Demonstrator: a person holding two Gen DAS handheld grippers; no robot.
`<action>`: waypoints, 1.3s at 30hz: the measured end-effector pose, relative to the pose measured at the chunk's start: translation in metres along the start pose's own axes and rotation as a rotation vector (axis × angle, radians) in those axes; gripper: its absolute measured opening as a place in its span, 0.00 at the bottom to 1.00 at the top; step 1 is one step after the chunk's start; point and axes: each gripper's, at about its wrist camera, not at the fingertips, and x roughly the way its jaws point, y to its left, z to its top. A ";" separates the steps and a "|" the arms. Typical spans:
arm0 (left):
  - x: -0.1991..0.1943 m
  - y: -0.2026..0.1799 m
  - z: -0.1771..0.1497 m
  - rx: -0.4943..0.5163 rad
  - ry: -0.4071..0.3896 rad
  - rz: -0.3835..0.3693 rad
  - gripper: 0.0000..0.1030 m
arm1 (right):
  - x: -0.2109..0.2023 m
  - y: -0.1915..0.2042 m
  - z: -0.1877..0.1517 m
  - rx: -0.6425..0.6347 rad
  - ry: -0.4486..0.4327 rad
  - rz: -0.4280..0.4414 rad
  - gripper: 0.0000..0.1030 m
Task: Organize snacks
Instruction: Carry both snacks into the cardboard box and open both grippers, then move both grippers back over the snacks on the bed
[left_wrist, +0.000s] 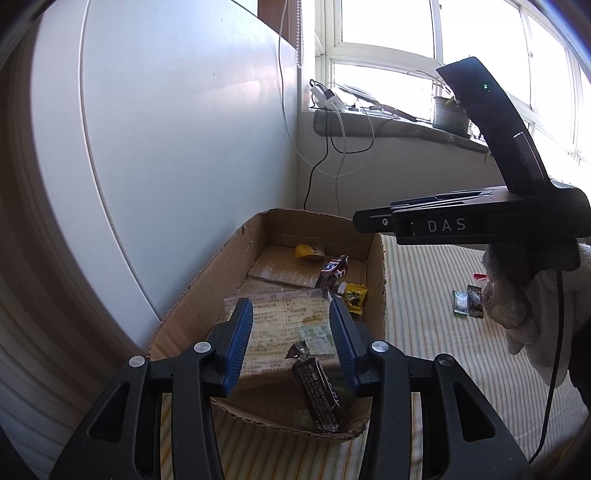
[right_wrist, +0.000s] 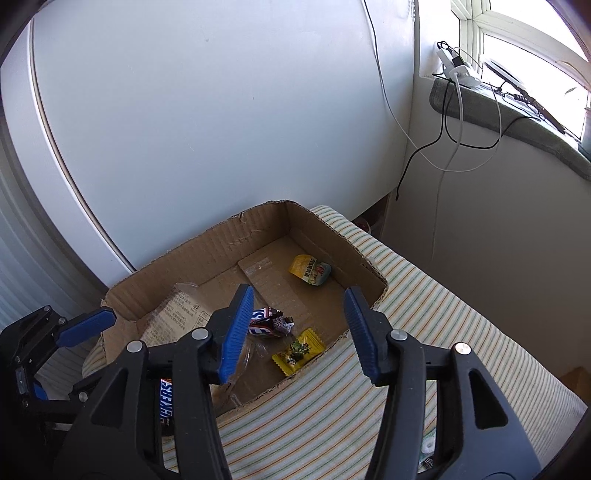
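Over the box (left_wrist: 207, 291) in the left wrist view, the left claw (left_wrist: 291, 343) hangs spread wide and empty, a dark bar (left_wrist: 316, 395) below and between its fingers, long axis running away from the camera. I count one more bar, two yellow packets, one big clear pack inside; three small snacks (left_wrist: 468, 302) sit on the striped cloth (left_wrist: 424, 332), nearer the right hand. From the right wrist view, the right claw (right_wrist: 299, 332) is released too, above the box's near edge, a yellow packet (right_wrist: 298, 351) lying just below between its fingers. Two yellows and two bars show here too.
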 end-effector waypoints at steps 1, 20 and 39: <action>-0.002 -0.002 0.000 0.005 -0.005 0.001 0.41 | -0.004 -0.001 -0.001 0.004 -0.006 -0.001 0.52; -0.037 -0.052 0.003 0.068 -0.056 -0.072 0.52 | -0.114 -0.042 -0.062 0.056 -0.087 -0.161 0.60; -0.021 -0.132 0.004 0.176 -0.029 -0.185 0.63 | -0.206 -0.115 -0.155 0.178 -0.130 -0.347 0.87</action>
